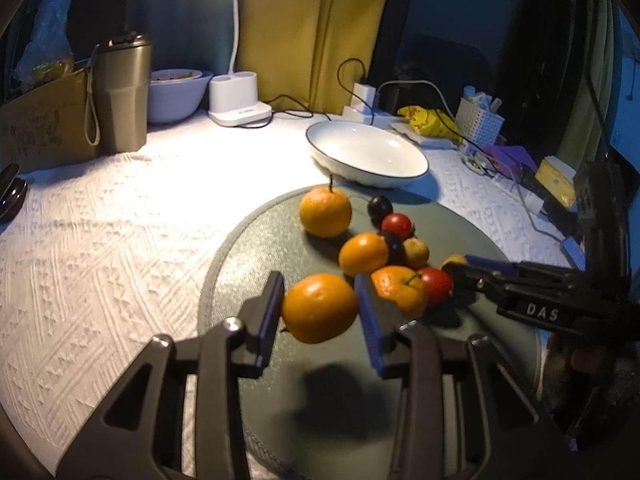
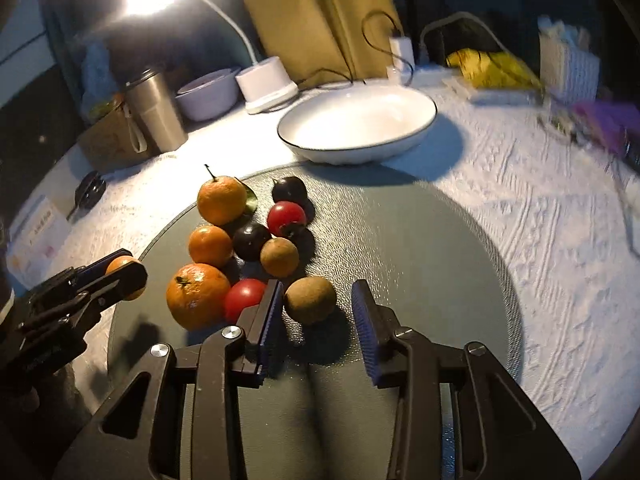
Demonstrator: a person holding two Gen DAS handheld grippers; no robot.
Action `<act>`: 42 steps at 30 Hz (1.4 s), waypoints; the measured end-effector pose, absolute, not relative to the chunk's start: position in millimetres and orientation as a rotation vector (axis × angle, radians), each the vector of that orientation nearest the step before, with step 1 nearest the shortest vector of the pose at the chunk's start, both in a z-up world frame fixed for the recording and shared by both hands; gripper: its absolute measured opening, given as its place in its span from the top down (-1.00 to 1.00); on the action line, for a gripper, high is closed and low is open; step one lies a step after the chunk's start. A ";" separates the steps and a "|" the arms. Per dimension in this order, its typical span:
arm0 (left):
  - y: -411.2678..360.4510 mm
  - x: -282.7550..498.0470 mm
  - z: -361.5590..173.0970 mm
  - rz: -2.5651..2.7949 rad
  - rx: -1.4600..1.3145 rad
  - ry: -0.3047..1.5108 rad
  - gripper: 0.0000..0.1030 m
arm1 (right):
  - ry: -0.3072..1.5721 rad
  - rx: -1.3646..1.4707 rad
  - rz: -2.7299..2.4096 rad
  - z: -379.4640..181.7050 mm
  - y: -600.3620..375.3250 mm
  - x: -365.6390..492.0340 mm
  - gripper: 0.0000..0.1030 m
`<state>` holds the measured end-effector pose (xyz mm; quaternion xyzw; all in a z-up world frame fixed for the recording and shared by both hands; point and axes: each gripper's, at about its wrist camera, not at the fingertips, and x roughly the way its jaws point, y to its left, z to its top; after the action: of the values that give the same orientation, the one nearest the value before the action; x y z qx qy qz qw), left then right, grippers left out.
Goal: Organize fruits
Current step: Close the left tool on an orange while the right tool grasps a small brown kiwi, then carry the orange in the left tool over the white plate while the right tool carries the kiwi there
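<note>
1. The left gripper point(image 1: 319, 294) has a mandarin point(image 1: 320, 308) clamped between its blue pads. The jaws are drawn in to the fruit's width, and it hangs clear of the round grey mat point(image 1: 248, 264), its shadow dark on the mat's near part.
2. Over to the right gripper point(image 2: 316, 304): its jaws straddle a brown kiwi point(image 2: 310, 300) that sits on the mat towards the near edge. One pad is right against the kiwi's side, the other stands off with a clear gap, so there's no grip there and the jaws are only partly open.
3. The rest of the fruit is bunched on the mat, running from beside the kiwi towards the far edge: a big orange point(image 2: 197, 295) touching a red tomato point(image 2: 244, 296), a smaller orange point(image 2: 210, 246), a second brown fruit point(image 2: 279, 257), a dark plum point(image 2: 252, 241), another tomato point(image 2: 286, 218), another plum point(image 2: 289, 189) and a stemmed orange point(image 2: 221, 200) nearest the far edge.
4. The white bowl point(image 2: 356, 120) waits on the white tablecloth point(image 2: 520, 208) just beyond the mat's far edge, with nothing in it.
</note>
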<state>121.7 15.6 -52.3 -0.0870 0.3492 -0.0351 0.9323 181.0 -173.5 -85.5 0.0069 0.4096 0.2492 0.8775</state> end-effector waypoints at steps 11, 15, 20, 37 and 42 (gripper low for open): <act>16.7 137.1 -41.9 -0.083 -0.159 0.706 0.26 | 0.840 0.012 0.551 -80.6 -172.3 182.6 0.44; 18.8 147.6 -35.4 -0.087 -0.154 0.698 0.26 | 0.811 -0.017 0.548 -71.0 -170.6 185.4 0.44; 22.1 161.0 -27.1 -0.088 -0.149 0.682 0.26 | 0.772 -0.036 0.536 -59.4 -170.5 195.2 0.44; 34.7 238.7 -13.6 -0.139 -0.178 0.673 0.26 | 0.694 -0.087 0.517 -33.9 -159.2 264.2 0.44; 31.5 268.5 -12.9 -0.179 -0.186 0.684 0.26 | 0.679 -0.101 0.504 -30.2 -155.2 291.8 0.44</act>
<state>268.5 31.5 -12.9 -0.0910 0.3346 -0.0875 0.9339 291.8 -155.2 -30.2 -0.0491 0.3292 0.2445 0.9107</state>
